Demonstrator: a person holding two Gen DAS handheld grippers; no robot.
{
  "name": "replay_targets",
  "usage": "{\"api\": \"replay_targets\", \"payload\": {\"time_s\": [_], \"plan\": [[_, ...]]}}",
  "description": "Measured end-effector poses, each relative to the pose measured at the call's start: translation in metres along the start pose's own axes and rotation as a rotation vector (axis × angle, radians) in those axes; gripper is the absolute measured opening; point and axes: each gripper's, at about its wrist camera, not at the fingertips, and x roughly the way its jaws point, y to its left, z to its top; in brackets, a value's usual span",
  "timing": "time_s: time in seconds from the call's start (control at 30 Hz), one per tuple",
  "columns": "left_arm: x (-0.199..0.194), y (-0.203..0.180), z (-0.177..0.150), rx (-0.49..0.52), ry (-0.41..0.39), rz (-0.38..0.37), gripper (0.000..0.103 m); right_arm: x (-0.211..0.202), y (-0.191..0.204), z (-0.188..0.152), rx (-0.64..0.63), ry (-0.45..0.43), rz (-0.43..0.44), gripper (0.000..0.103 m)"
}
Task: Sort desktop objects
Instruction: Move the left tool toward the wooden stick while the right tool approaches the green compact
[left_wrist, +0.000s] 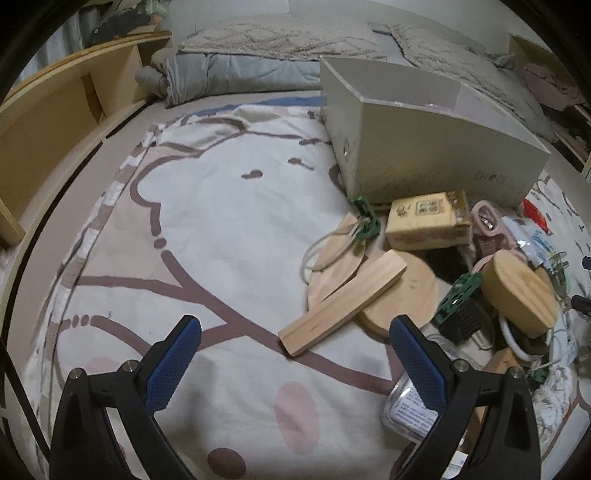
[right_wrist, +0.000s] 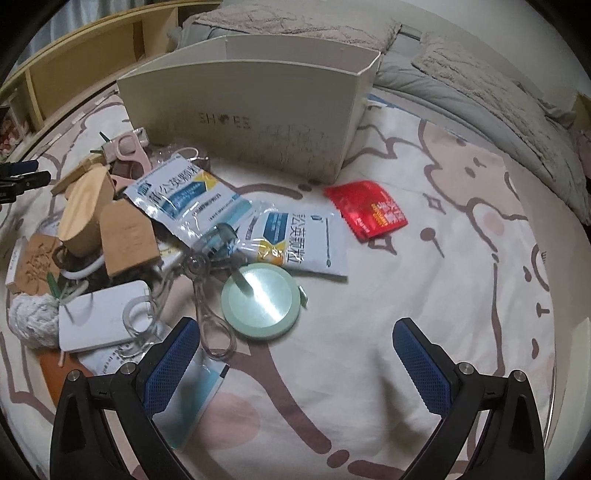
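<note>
A: Clutter first: where does it lie?

B: Heaped on the bed sheet (right_wrist: 424, 295) just in front of the box (right_wrist: 251, 122). Wooden slat (left_wrist: 343, 302) lies across a wooden disc (left_wrist: 399, 291); a mirror (right_wrist: 260, 301), an eyelash curler (right_wrist: 210, 266), white sachets (right_wrist: 299, 240) and a red packet (right_wrist: 365, 210) lie further to the right.

A: And the fingers?

B: Left gripper (left_wrist: 295, 354) is spread wide and empty, above the sheet near the slat's end. Right gripper (right_wrist: 295, 354) is open too, holding nothing, just short of the mirror.

A: Best way in?

B: I'd take the loose outliers first. The slat sits on top, so pinch it across its narrow width and lift it straight up. The mirror lies flat; likely needs an edge grip, with the curler touching it.
</note>
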Motion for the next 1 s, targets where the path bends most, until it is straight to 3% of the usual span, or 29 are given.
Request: {"api": "replay_targets", "payload": {"time_s": [0.33,0.67,1.0], "plan": [[0.030,0.024,-0.009,-0.106,0.099,-0.002,0.102,0.013,-0.011,-0.015,-0.015,0.046,0.001,0.103],[0.035,0.031,-0.007,-0.085,0.095,0.033,0.103,0.028,-0.014,-0.020,0.012,0.054,0.038,0.103],[0.040,0.055,0.000,-0.127,0.082,0.134,0.103,0.030,-0.017,-0.025,0.045,0.007,0.055,0.103]]}}
